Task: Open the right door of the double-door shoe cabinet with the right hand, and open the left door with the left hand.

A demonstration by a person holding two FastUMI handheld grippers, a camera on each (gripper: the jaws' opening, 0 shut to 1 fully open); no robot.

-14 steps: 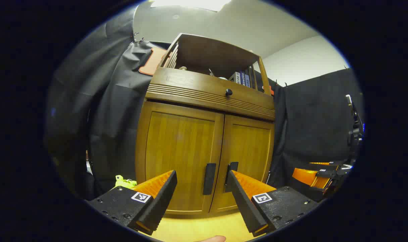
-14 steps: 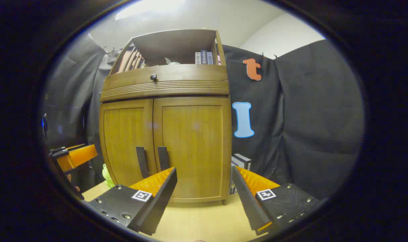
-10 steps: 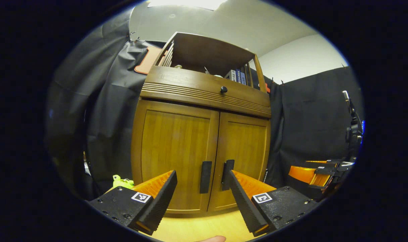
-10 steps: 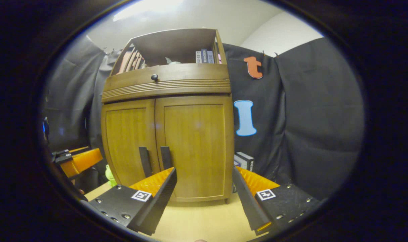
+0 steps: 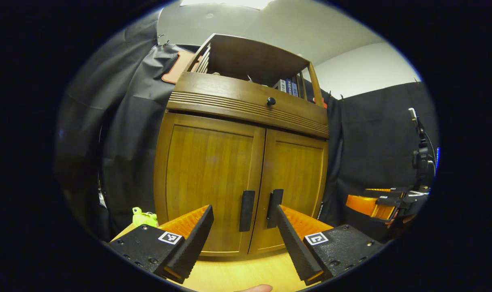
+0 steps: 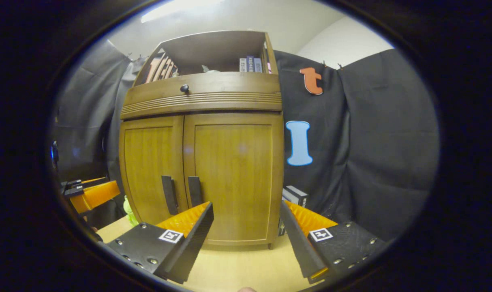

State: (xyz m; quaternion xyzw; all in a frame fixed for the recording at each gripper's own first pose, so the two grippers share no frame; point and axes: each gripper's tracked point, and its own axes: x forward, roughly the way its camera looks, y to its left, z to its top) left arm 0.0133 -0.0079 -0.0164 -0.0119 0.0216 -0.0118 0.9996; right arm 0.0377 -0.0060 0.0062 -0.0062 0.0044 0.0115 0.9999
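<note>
**Handles first: lining up both grippers on a shut cabinet**

Fingers on my right gripper stand wide apart and hold nothing; between them I see bare tabletop and the foot of the cabinet. My left gripper is the same, spread wide and empty.

Outward from the right fingers, the right handle sits up and to the left of my gap, just past the left finger's tip. The right door is flush and shut. To do this step well, I judge I must swing the right gripper leftward and lift it a little, so the handle's vertical bar falls between the fingers, then close on it squarely before pulling. The door hinges at its outer edge, so my pull should follow an arc out to the right, not a straight tug.

From the left gripper view, the left handle already lies almost between my fingers, though well ahead of them. The left door is shut too. The two handles stand just beside each other across the seam, so I would take care that each gripper grabs only its own.

A small green toy sits near the cabinet's left corner, and I judge it could lie in the left door's swing.
</note>
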